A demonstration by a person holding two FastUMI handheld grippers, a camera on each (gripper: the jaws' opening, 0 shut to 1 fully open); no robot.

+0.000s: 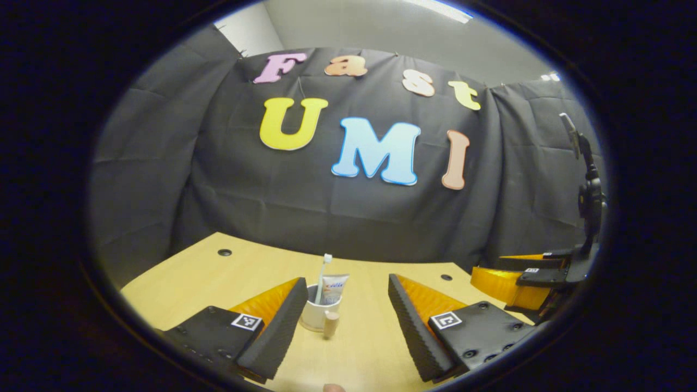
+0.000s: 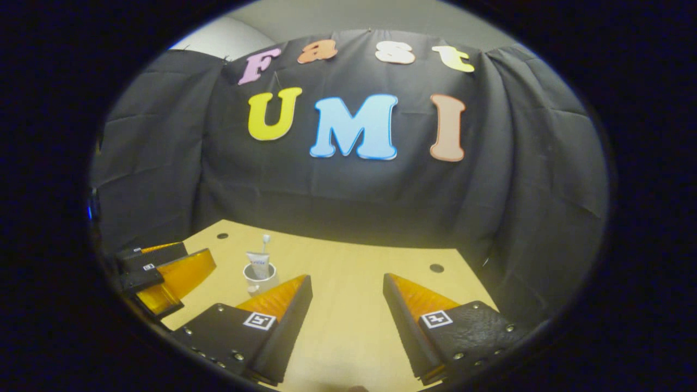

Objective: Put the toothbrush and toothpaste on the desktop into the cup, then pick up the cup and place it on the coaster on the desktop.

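Observation:
A white cup [image 1: 315, 317] stands upright on the wooden desktop [image 1: 359, 348], with a pale handle facing me. A toothbrush [image 1: 323, 275] and a toothpaste tube [image 1: 333, 289] stick up out of it. My left gripper [image 1: 346, 326] is open, and the cup sits just beyond its left finger, touching neither finger. In the right gripper view the cup [image 2: 260, 276] holds the toothpaste [image 2: 258, 261] and the toothbrush [image 2: 265, 243], left of and beyond my open right gripper [image 2: 346, 316]. The left gripper [image 2: 163, 272] shows at the far left there. The right gripper [image 1: 517, 280] shows at the right in the left gripper view.
The desktop has small round cable holes near its back corners [image 1: 224, 252] [image 1: 446, 277] [image 2: 436, 268]. Black cloth walls close in the back and both sides. A dark stand with a clamp [image 1: 591, 196] rises at the far right. Bare wood [image 2: 354, 283] lies ahead of the right gripper.

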